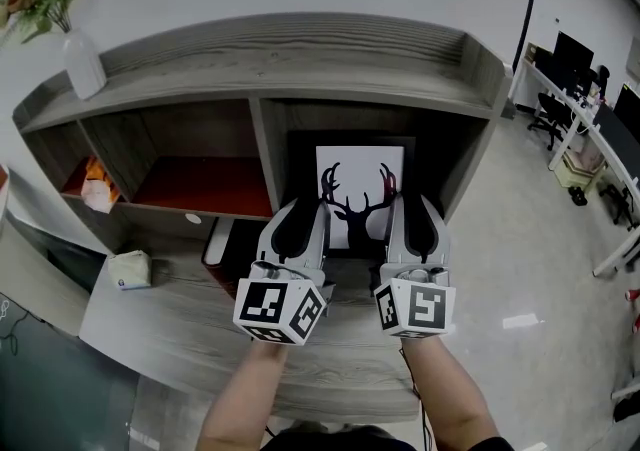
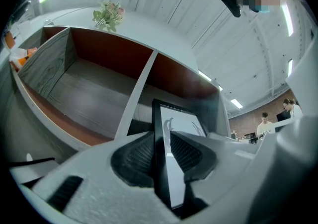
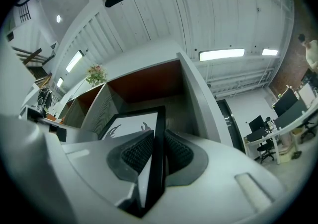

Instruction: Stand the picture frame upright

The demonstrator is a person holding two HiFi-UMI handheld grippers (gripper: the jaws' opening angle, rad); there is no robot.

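Note:
The black picture frame [image 1: 360, 179] with a deer-antler print stands nearly upright in the right compartment of the grey shelf unit [image 1: 300, 59]. My left gripper [image 1: 300, 217] is at the frame's left edge. In the left gripper view that edge [image 2: 158, 118] runs between the jaws of the left gripper [image 2: 163, 143], with a gap showing on the print side, so the gripper is open around it. My right gripper [image 1: 415, 211] is at the frame's right edge. In the right gripper view the right gripper [image 3: 157, 144] presses both pads on the frame [image 3: 130, 127].
A white vase [image 1: 83, 63] with flowers stands on the shelf top at the left. An orange-and-white item [image 1: 96, 182] lies in the left compartment. A tissue pack [image 1: 130, 269] sits on the lower ledge. Desks and office chairs [image 1: 552, 119] are off to the right.

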